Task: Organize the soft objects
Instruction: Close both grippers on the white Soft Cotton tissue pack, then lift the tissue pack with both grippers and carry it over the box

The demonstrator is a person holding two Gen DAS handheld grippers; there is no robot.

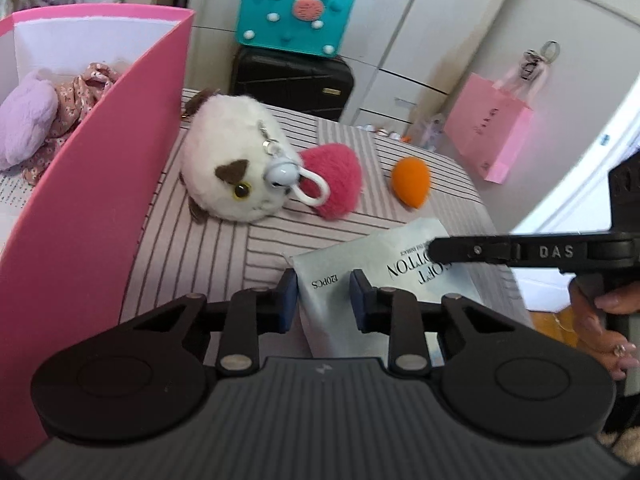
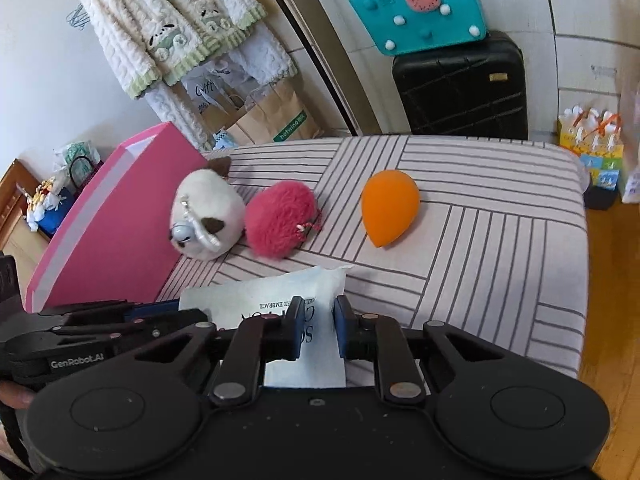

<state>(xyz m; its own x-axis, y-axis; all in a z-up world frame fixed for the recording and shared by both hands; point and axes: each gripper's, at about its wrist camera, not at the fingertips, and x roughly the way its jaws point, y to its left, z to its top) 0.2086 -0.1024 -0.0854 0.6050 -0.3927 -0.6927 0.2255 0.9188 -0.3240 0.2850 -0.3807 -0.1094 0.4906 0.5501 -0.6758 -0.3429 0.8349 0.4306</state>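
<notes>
Both claws sit on the same thing. Low in the right wrist view, the right gripper (image 2: 317,332) has its 2 blue pads pinched in on the pale cotton pad packet (image 2: 280,300), with a fold of film bunched up between them, so it is closed on the packet. Low in the left wrist view, the left gripper (image 1: 324,292) straddles the near corner of the same packet (image 1: 384,268); its pads stand close to the film on either side, but a sliver of gap seems to show, so I cannot tell whether it truly grips.

That packet lies on the striped cushion (image 2: 480,216) at the bottom centre of both frames, in front of the other soft things: a white plush cat (image 1: 232,160), a pink pompom (image 1: 336,184) touching it, and an orange sponge (image 1: 410,178) well apart to the right. On the left stands the pink box (image 1: 100,184), with a lilac plush (image 1: 24,124) and floral cloth (image 1: 80,92) already inside.

As I judge it, the packet is light, limp and squashy, with slick film that crumples rather than resists. A pinch on a flat sealed edge or corner should hold better than one across the puffy middle, where the film may slide. Held by 1 corner it will likely droop, so the box wall needs clearing with some margin.
</notes>
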